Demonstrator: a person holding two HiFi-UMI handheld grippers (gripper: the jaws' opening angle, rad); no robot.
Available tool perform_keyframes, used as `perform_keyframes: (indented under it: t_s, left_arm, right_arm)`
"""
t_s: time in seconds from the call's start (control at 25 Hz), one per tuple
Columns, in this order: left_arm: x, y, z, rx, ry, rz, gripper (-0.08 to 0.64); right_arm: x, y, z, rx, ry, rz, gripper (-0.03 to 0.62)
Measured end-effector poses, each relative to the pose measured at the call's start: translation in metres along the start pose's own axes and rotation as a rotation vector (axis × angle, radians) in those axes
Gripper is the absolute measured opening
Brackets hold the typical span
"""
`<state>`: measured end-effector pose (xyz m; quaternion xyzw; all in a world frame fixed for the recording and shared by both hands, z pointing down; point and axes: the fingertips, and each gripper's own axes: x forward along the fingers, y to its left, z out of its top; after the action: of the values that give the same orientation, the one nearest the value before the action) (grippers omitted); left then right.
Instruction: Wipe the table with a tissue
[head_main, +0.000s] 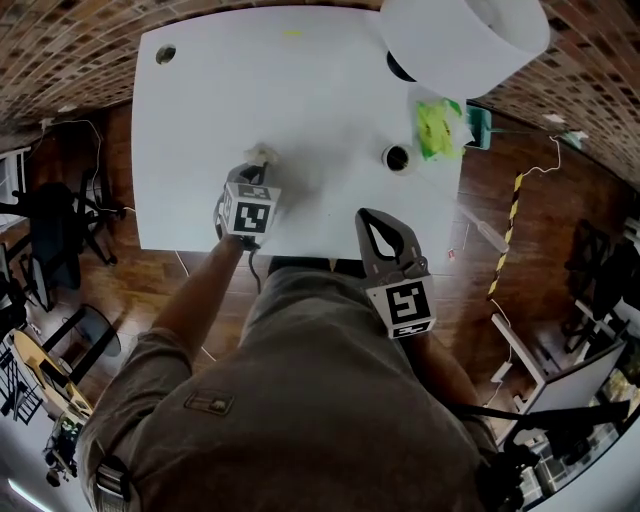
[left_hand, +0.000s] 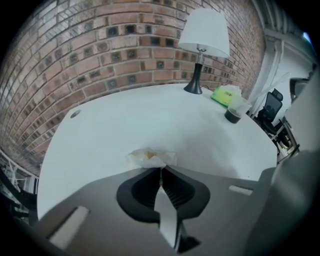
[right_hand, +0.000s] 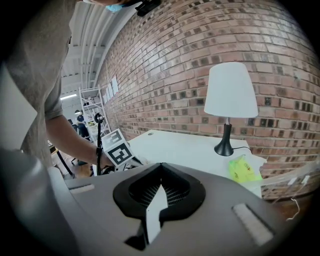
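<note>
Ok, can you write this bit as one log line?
left hand-held gripper: shut on tissue | tissue: on table | right hand-held gripper: shut, empty

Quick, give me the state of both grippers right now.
Left gripper: shut on the crumpled tissue, which lies on the white table.
Right gripper: shut, nothing between its jaws.

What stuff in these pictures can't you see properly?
Head view: the left gripper covers most of the tissue.
Head view: the lamp shade hides its own base and the table corner under it.
All views: the print on the green pack is too small to read.
Head view: the cup looks dark inside; what is in it cannot be told.
</note>
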<state>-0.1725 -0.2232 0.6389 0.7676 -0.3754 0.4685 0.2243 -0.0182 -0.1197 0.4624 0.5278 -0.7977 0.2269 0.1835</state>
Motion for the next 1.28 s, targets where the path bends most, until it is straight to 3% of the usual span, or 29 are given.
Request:
perform_keyframes:
  t_s: [0.28, 0.72, 1.08, 1.28]
  left_arm:
    - [0.009, -0.074, 0.018, 0.095, -0.015, -0.135, 0.012]
    - [0.002, -0.094, 0.021, 0.092, -0.041, -0.194, 0.012]
    - [-0.023, -0.169, -0.003, 0.174, -0.071, -0.295, 0.012]
    - [-0.025, -0.201, -0.005, 0.195, -0.073, -0.296, 0.012]
  right_arm:
    - [-0.018, -0.012, -0.004, 0.013, -0.003, -0.044, 0.011]
    - [-0.026, -0.016, -0.006, 0.002, -0.031, -0.042, 0.011]
    - [-0.044, -0.023, -0.005, -0.029, -0.055, -0.004, 0.011]
    - [-0.065, -0.037, -0.012, -0.036, -0.066, -0.001, 0.011]
